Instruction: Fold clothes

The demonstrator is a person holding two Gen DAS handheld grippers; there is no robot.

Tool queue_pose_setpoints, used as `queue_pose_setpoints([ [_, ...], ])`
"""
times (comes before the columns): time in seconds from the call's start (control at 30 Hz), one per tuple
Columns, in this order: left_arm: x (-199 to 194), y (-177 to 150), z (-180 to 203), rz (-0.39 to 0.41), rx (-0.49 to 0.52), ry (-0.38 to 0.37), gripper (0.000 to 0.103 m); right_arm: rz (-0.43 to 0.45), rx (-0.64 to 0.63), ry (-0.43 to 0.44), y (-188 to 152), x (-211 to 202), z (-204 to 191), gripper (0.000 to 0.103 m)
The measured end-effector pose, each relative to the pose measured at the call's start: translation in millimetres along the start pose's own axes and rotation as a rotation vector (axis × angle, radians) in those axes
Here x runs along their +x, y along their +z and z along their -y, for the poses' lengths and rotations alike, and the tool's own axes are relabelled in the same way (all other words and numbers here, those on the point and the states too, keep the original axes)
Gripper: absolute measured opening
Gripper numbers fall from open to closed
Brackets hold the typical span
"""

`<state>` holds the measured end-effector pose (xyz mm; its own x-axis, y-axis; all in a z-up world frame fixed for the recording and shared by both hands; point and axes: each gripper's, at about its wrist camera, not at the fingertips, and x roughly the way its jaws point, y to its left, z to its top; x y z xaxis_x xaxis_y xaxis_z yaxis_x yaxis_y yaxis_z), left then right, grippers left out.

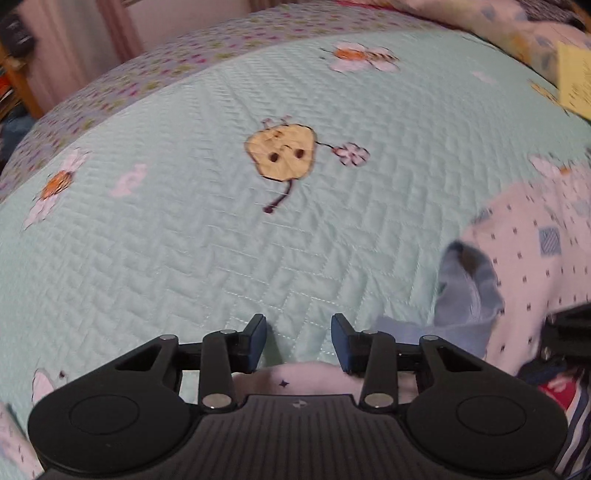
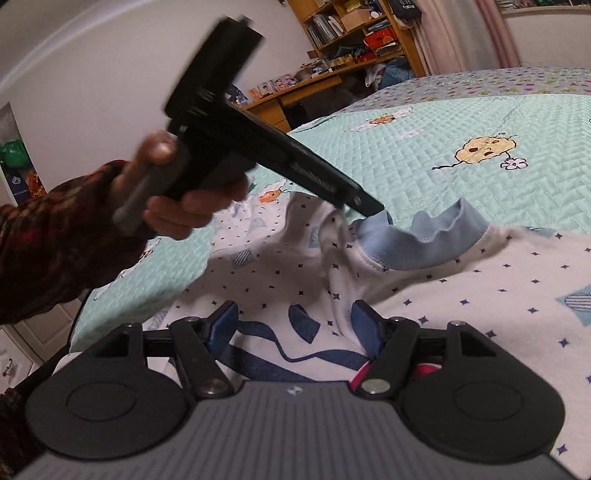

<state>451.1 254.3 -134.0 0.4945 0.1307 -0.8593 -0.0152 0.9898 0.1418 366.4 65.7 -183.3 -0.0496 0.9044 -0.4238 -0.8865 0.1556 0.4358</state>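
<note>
A white garment [image 2: 480, 314] with small dark stars and a light blue collar [image 2: 436, 240] lies crumpled on the bed. A hand in a dark patterned sleeve [image 2: 55, 240] holds my left gripper [image 2: 369, 210], which points steeply down with its tip right at the left end of the collar. In the left wrist view, the left gripper [image 1: 299, 339] stands open, and only bedspread and a bit of white cloth show in the gap. The garment [image 1: 535, 258] and its collar [image 1: 469, 291] lie to its right. My right gripper [image 2: 293, 325] is open low over the garment's blue-printed front.
The mint quilted bedspread [image 1: 184, 240] with cartoon prints stretches far beyond the garment. Pale bedding [image 1: 517, 37] and a yellow sheet [image 1: 576, 81] lie at the far right. A wooden desk with shelves [image 2: 351, 44] and pink curtains [image 2: 461, 33] stand past the bed.
</note>
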Motion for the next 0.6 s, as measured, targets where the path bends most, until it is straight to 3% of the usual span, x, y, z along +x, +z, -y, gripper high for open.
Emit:
queue_pose_setpoints([
  [0.23, 0, -2, 0, -0.037, 0.079, -0.159, 0.049, -0.001, -0.005, 0.020, -2, -1, 0, 0.077],
  [0.33, 0, -3, 5, -0.052, 0.119, -0.170, 0.044, 0.000, -0.006, 0.024, -1, 2, 1, 0.077],
  [0.6, -8, -7, -11, -0.088, 0.051, -0.280, 0.043, 0.001, -0.007, 0.027, -1, 3, 2, 0.079],
])
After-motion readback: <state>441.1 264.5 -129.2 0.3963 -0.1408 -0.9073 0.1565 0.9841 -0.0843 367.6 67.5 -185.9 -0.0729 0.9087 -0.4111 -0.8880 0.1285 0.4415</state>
